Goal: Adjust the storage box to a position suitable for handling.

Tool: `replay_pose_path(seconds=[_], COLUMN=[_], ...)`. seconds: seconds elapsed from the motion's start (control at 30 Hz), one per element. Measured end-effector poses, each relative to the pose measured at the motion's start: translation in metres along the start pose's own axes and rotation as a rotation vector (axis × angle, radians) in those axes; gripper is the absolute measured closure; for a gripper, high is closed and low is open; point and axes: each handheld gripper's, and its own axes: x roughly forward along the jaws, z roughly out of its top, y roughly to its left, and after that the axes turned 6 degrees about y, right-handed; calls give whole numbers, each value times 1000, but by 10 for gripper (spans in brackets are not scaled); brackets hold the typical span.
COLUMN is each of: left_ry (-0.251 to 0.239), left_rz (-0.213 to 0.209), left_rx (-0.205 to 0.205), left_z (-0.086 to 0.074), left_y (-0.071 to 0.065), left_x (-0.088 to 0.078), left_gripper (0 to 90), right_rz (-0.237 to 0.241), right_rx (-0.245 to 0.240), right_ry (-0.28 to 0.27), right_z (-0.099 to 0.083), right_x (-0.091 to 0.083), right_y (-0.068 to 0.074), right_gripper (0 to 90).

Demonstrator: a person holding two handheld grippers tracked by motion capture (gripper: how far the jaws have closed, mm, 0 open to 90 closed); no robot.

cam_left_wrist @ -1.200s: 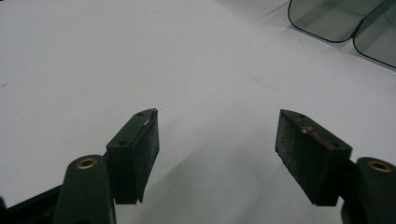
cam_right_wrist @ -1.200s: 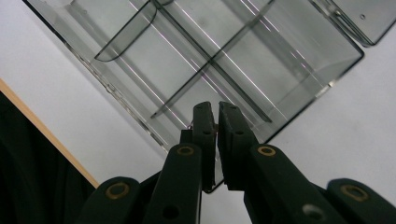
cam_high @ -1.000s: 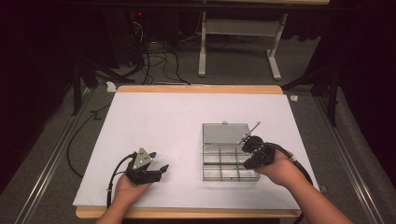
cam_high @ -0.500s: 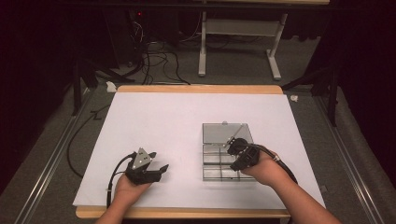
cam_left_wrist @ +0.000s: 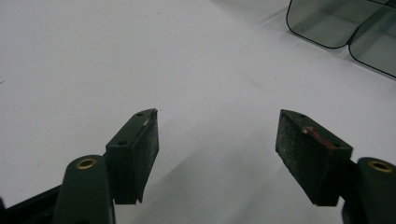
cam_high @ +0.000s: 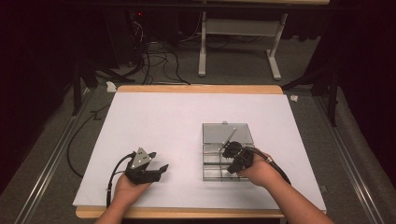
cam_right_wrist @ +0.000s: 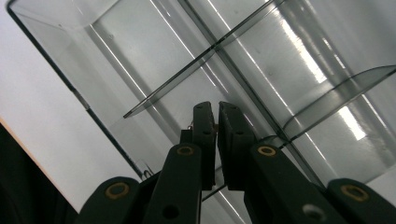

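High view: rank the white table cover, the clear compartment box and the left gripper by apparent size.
1. white table cover
2. clear compartment box, lid open
3. left gripper, though it sits nearer the camera, so the gap is unsure.

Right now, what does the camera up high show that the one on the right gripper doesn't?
High view alone: both hands, the left gripper with jaws apart on the white table, and the floor cables. Right gripper view alone: the right gripper with jaws shut, close over the dividers. Shared: the clear plastic box.
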Motion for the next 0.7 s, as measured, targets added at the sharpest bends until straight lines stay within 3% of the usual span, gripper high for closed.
replay_pose_path(seconds=[0.4, 0.7], left_ry=[-2, -2], left_rz=[-2, -2], left_rx=[2, 3], left_z=[0, 0], left_y=[0, 0], left_x=[0, 0], left_gripper=[305, 305], right_rz=[-1, 0], right_rx=[-5, 3], right_ry=[23, -17], right_z=[1, -3], right_x=[11, -5], right_y=[0, -1], right_gripper=[839, 811])
